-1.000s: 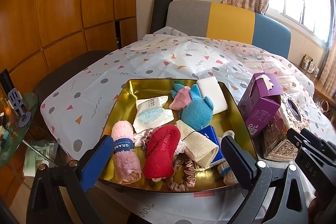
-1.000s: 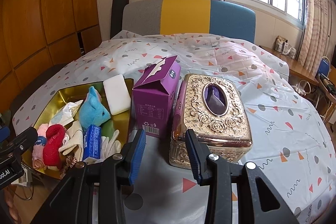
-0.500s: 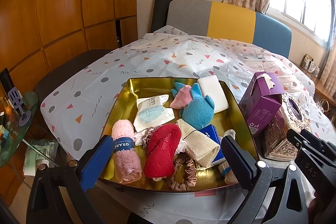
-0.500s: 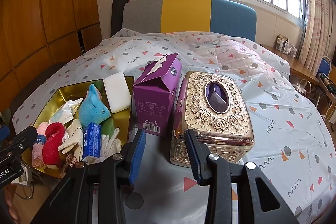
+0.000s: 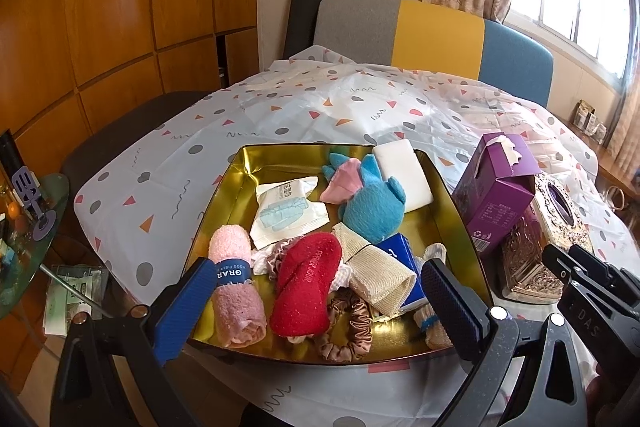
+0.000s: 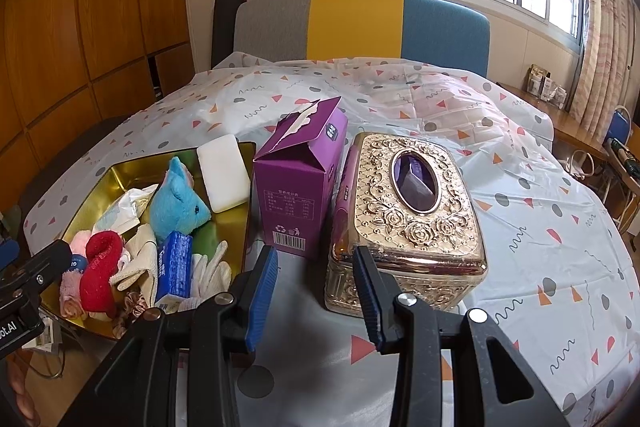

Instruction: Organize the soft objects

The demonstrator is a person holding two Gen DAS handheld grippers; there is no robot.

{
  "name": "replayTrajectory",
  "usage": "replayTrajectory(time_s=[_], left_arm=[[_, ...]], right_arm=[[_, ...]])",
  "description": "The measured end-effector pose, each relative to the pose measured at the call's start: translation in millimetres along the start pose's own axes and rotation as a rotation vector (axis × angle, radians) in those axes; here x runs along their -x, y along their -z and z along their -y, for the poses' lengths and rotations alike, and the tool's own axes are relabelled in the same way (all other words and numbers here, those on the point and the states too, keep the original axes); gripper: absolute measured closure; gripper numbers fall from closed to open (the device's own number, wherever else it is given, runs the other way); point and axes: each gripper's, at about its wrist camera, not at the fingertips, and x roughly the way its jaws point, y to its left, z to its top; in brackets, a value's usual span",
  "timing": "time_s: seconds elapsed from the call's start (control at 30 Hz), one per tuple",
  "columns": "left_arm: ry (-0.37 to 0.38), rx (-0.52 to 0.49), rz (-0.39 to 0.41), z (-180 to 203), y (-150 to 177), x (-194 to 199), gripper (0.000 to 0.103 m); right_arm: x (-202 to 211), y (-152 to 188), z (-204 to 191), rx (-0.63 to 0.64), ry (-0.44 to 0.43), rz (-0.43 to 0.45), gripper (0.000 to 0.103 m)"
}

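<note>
A gold tray (image 5: 224, 187) (image 6: 86, 195) holds several soft things: a pink rolled towel (image 5: 236, 291), a red sock (image 5: 308, 283), a blue plush toy (image 5: 372, 207) (image 6: 176, 203), a white sponge (image 5: 404, 175) (image 6: 222, 177), a beige cloth (image 5: 376, 273), a wipes packet (image 5: 288, 213), a blue tissue pack (image 6: 174, 263) and a scrunchie (image 5: 346, 327). My left gripper (image 5: 316, 303) is open and empty, just in front of the tray's near edge. My right gripper (image 6: 314, 291) is open and empty, in front of the purple tissue box (image 6: 300, 179) (image 5: 494, 199) and the gold ornate tissue box (image 6: 412, 219) (image 5: 540, 239).
The table has a white patterned cloth (image 6: 520, 227). A chair with grey, yellow and blue back (image 6: 360, 27) stands behind it. A glass side table (image 5: 24, 227) is at the left. The right gripper's body shows at the right of the left wrist view (image 5: 592, 291).
Both views have shifted only slightly; the scene sits a little higher in frame. Nothing was gripped or released.
</note>
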Motion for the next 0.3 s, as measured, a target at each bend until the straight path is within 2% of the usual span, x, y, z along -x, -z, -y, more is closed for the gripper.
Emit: replayTrajectory(time_s=[0.3], left_arm=[[0.018,0.008,-0.001,-2.0,-0.6,-1.8,0.001]], right_arm=[[0.2,-0.3,0.8,-0.003,-0.005,0.004,0.064]])
